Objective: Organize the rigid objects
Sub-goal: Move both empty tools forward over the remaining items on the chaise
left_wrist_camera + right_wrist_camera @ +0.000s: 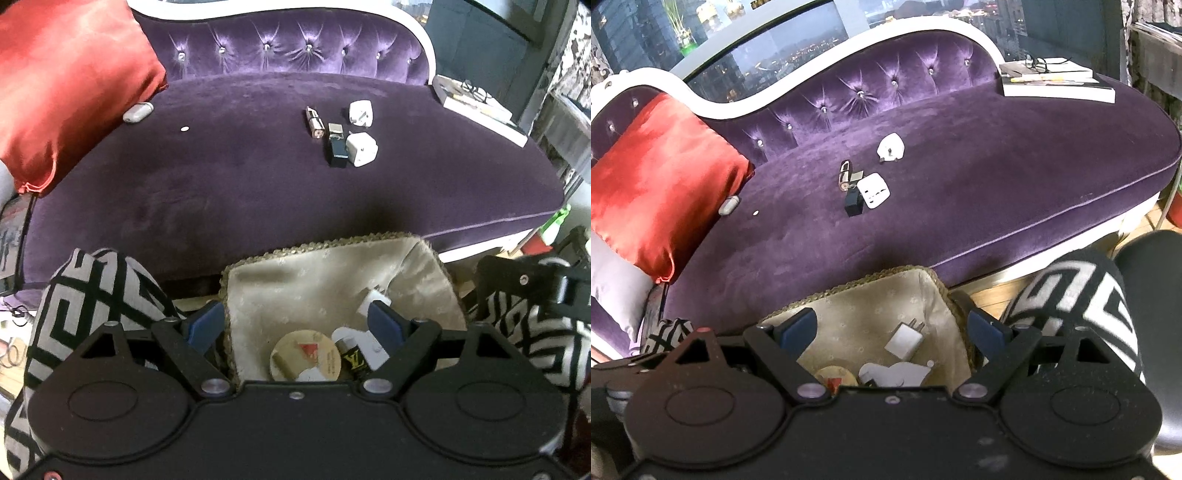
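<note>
Here, on the purple sofa (258, 177), a red cushion (70, 88) lies at the far left with a small white case (137, 112) at its edge, and right of the middle sit a lipstick tube (314, 123), a black box (337, 147) and two white plug adapters (362, 148), close together. In front of the seat the fabric-lined basket (314, 273) holds a round tin (306, 355) and a white charger (905, 338). The left gripper (295, 323) and right gripper (890, 328) hang over the basket, jaws spread and gripping nothing.
</note>
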Available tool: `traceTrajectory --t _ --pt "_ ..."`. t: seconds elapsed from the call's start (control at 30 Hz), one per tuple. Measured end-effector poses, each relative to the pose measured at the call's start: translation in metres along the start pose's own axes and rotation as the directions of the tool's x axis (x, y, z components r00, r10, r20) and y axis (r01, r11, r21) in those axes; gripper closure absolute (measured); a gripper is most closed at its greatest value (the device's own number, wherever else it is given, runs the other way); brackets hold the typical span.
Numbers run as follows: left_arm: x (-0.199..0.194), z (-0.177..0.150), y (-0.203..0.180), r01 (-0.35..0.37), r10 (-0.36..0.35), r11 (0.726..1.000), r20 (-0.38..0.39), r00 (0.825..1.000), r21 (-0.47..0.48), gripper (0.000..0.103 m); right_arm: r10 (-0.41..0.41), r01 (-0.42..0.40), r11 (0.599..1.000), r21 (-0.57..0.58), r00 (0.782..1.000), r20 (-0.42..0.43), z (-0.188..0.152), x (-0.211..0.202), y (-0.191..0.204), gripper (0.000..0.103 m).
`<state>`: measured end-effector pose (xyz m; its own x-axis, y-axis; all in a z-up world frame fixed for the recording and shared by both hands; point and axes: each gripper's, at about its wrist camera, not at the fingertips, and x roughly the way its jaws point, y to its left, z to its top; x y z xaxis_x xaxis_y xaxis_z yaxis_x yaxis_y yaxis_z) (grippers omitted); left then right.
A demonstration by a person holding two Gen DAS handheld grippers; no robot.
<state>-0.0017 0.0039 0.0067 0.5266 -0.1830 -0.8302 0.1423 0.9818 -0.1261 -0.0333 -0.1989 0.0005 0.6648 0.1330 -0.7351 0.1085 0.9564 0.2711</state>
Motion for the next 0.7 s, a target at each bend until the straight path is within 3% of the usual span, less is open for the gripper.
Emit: traceTrajectory --t 0.13,0.23,0.5,0.7 --pt "0.004 0.017 0.000 -0.002 0.002 1.000 0.021 1.000 0.013 0.022 -0.039 0.040 0.999 -0.025 0.999 0.026 0.018 0.007 -0.002 0.014" --pt "0.009 0.033 0.001 -0.012 0.011 0.999 0.045 0.999 0.035 0.011 -0.067 0.069 0.997 -0.030 0.997 0.048 0.036 0.014 -0.009 0.014" --pt "0.047 0.080 -0.005 -0.044 0.036 0.992 0.069 0.997 0.114 0.011 -0.135 0.138 0.989 -0.045 0.988 0.076 0.078 0.056 -0.019 0.014" --pt "0.092 0.103 -0.019 -0.099 0.086 0.973 0.071 0.994 0.210 0.011 -0.171 0.179 0.980 -0.082 0.981 0.094 0.105 0.102 -0.007 0.014"
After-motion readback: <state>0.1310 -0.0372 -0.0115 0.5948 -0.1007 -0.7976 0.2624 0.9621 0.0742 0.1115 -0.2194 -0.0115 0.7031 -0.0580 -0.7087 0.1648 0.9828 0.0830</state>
